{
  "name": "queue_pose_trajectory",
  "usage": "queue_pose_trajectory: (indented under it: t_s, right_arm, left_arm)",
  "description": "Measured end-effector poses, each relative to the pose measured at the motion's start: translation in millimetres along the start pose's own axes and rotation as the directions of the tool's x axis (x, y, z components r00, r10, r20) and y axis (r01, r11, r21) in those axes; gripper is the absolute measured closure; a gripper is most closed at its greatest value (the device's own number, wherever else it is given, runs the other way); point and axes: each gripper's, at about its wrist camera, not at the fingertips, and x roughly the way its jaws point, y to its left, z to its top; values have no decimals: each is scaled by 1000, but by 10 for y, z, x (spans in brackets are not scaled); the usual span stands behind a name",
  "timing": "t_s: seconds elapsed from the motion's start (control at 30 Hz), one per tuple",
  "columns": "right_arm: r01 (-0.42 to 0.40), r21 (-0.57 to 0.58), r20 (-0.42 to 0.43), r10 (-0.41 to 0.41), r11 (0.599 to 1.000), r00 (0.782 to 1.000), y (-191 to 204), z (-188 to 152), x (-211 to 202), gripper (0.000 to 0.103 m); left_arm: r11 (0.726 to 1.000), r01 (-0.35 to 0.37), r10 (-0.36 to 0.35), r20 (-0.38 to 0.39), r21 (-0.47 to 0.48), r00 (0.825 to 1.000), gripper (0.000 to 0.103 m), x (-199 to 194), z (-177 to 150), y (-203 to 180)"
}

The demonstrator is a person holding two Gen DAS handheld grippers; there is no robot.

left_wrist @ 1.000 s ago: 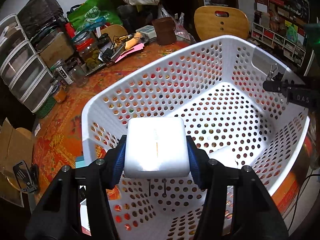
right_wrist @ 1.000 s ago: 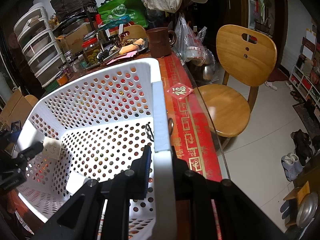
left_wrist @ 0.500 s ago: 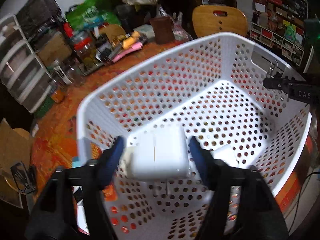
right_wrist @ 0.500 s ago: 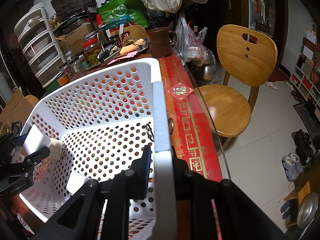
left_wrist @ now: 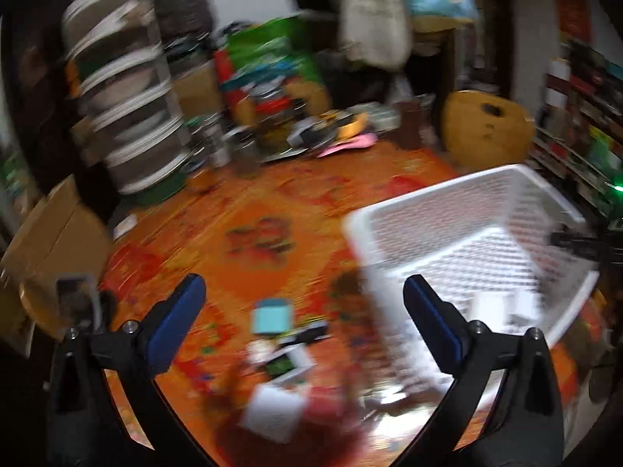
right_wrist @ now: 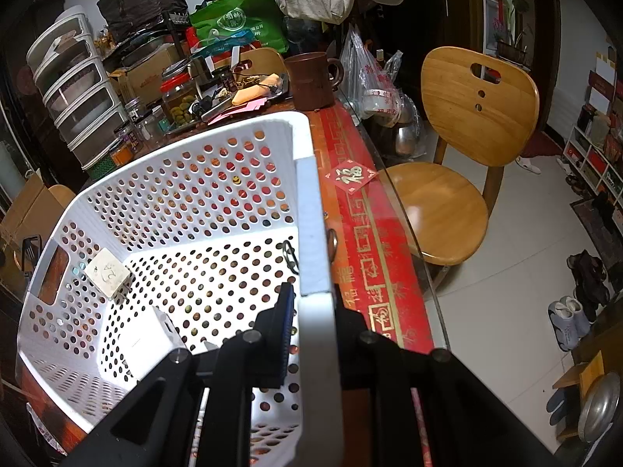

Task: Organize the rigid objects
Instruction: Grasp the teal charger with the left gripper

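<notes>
The white perforated basket [right_wrist: 194,179] stands on the orange table. My right gripper [right_wrist: 311,311] is shut on the basket's near rim [right_wrist: 311,233]. Inside lie a white charger cube [right_wrist: 107,276] against the left wall and a white box [right_wrist: 150,338] on the floor. The left wrist view is blurred. My left gripper [left_wrist: 303,303] is open and empty, to the left of the basket [left_wrist: 467,233], over the table. Below it lie a light blue block [left_wrist: 272,319], a white box [left_wrist: 272,414] and other small items.
Clutter fills the table's far side: a brown mug [right_wrist: 313,81], jars [right_wrist: 177,97], a drawer tower [right_wrist: 78,93] and a green bag [right_wrist: 237,23]. A wooden chair [right_wrist: 459,148] stands right of the table. A cardboard box [left_wrist: 50,225] sits at the left.
My left gripper opened and let the white charger cube go into the basket. It then swung out to the left over the table. My right gripper has kept its hold on the rim.
</notes>
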Motion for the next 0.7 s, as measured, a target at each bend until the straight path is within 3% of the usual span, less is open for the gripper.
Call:
queue_pose_trajectory:
  t_s: [0.13, 0.23, 0.33, 0.47, 0.53, 0.6, 0.7]
  right_arm:
    - [-4, 1, -1, 4, 1000, 1000, -1, -3, -2, 88]
    - [-8, 2, 0, 8, 1000, 1000, -4, -9, -5, 88]
    - [-9, 0, 0, 9, 1000, 1000, 0, -10, -8, 88]
    - [-9, -1, -2, 9, 1000, 1000, -18, -1, 12, 88]
    - [-9, -2, -2, 9, 1000, 1000, -15, 0, 13, 88]
    - [-9, -2, -3, 9, 1000, 1000, -15, 3, 21, 88]
    - [-9, -2, -3, 9, 1000, 1000, -15, 1, 20, 88]
  left_arm:
    - [999, -46, 40, -176, -29, 984, 3, 654, -201, 407]
    - [998, -36, 19, -274, -59, 961, 20, 1099, -360, 528]
    - [995, 12, -42, -316, -96, 948, 21, 1353, -416, 500]
    - [997, 7, -33, -345, -76, 938, 22, 1527, -417, 404]
    - [997, 12, -37, -358, -72, 933, 30, 1607, -398, 343]
    - [998, 4, -29, -381, -67, 924, 62, 1713, -397, 267]
    - [996, -6, -29, -377, -93, 926, 63, 1770, -412, 257]
